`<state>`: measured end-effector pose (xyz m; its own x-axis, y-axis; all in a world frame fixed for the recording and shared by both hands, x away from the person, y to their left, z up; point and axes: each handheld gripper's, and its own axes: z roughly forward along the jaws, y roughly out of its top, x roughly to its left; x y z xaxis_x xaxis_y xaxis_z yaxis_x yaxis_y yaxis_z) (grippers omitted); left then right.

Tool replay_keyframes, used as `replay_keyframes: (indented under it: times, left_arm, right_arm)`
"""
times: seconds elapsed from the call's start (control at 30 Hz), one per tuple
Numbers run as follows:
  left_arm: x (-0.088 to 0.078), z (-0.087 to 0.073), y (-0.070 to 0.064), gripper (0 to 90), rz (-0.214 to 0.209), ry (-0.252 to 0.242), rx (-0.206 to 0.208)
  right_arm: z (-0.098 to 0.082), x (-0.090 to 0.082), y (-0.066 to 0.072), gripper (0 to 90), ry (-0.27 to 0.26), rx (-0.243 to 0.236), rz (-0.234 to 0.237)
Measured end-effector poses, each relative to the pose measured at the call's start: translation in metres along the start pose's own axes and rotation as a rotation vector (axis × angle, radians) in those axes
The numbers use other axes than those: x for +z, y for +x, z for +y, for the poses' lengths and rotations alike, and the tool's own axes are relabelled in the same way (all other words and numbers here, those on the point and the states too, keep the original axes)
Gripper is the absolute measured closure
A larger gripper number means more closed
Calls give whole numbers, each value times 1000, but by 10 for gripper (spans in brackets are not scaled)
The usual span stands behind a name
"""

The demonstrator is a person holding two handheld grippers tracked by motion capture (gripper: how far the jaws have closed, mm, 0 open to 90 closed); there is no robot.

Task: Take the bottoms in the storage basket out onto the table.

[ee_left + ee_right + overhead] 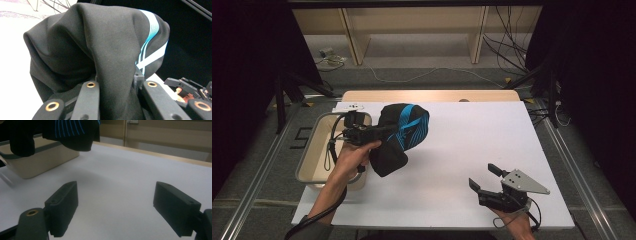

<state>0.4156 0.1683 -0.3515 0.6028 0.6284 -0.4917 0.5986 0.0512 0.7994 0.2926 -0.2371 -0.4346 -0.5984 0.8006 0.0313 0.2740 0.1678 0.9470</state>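
The black fabric garment with bright blue stripes hangs bunched above the white table, near its left edge, its folds covering the tips of the left gripper, whose jaws are pinched tight on the cloth. Just beside it sits a cream rectangular plastic tub, partly masked by the hand. Well apart, the right gripper rests with jaws spread wide, holding nothing.

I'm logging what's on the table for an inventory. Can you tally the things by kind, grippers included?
Garment, black with blue stripes: 1
Beige bin: 1
Grippers: 2, left gripper and right gripper
Total: 4
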Motion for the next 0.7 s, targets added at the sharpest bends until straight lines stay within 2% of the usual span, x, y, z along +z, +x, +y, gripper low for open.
replay_keyframes:
  times: [0.17, 0.27, 0.7]
  left_arm:
    - [8, -3, -1, 755, 8, 10, -4]
    - [16, -6, -2, 755, 13, 32, 1]
    - [41, -9, -10, 755, 2, 66, 11]
  right_arm:
    - [0, 0, 0, 209, 0, -1, 1]
    - [0, 0, 1, 209, -1, -1, 3]
    - [0, 0, -1, 209, -3, 5, 0]
